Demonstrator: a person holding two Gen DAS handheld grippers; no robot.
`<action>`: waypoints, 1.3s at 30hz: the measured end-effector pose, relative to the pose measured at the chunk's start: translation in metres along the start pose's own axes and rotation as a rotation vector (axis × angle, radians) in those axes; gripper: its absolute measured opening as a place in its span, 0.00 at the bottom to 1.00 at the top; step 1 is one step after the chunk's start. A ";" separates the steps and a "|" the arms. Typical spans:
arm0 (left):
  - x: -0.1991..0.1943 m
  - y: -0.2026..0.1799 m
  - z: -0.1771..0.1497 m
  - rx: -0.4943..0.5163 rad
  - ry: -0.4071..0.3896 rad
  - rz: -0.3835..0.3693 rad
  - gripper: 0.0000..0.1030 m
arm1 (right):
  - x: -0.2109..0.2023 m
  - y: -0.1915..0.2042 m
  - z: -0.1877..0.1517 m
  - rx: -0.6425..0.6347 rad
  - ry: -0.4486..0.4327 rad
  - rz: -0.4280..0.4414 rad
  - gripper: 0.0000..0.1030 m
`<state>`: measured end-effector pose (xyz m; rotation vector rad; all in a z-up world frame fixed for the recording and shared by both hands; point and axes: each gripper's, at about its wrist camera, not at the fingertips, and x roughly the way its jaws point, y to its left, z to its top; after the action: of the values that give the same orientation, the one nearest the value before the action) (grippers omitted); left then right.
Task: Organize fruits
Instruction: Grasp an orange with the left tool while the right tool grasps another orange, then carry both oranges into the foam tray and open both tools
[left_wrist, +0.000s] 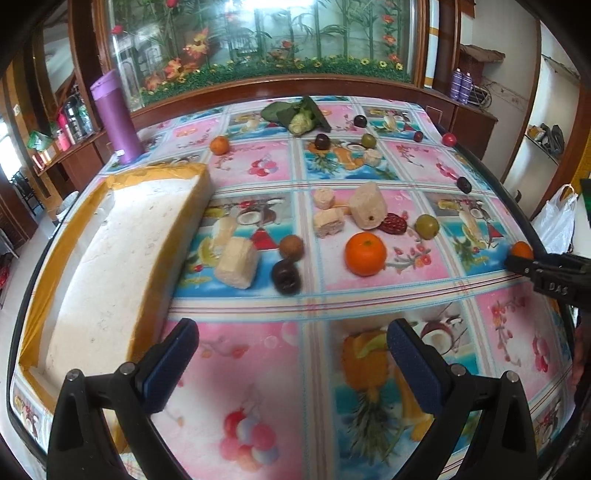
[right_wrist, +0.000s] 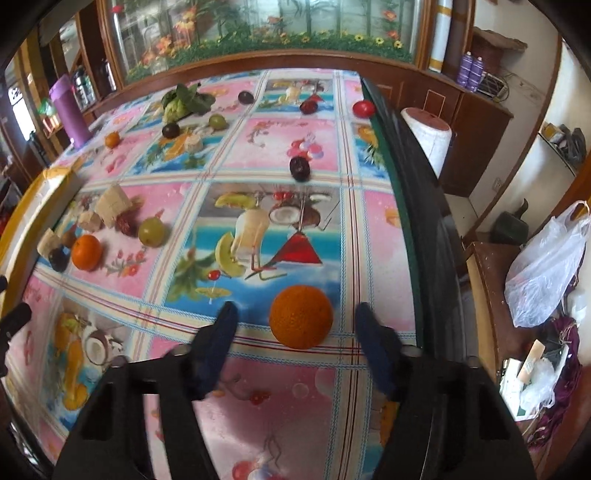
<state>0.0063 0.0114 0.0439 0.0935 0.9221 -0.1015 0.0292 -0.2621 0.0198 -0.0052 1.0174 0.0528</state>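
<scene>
The white foam box (left_wrist: 110, 258) with yellow-taped rim along the surface's (left_wrist: 258, 369) left edge looks empty, though its far end is hidden. An orange (right_wrist: 301, 316), round with pebbled skin, sits near the right edge between the right gripper's (right_wrist: 295, 325) blurred fingers, not touched. The left gripper (left_wrist: 291, 343) is spread over bare cloth.
</scene>
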 end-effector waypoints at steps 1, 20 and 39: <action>0.003 -0.003 0.004 -0.006 0.009 -0.022 1.00 | 0.002 -0.001 0.000 0.000 0.001 0.004 0.37; 0.063 -0.038 0.041 -0.044 0.144 -0.149 0.37 | 0.001 0.000 -0.002 -0.040 -0.037 0.065 0.33; -0.008 -0.004 0.014 -0.078 0.072 -0.283 0.36 | -0.040 0.036 -0.020 -0.048 -0.087 0.067 0.33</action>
<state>0.0122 0.0065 0.0585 -0.1067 1.0060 -0.3258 -0.0106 -0.2285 0.0440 -0.0126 0.9286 0.1377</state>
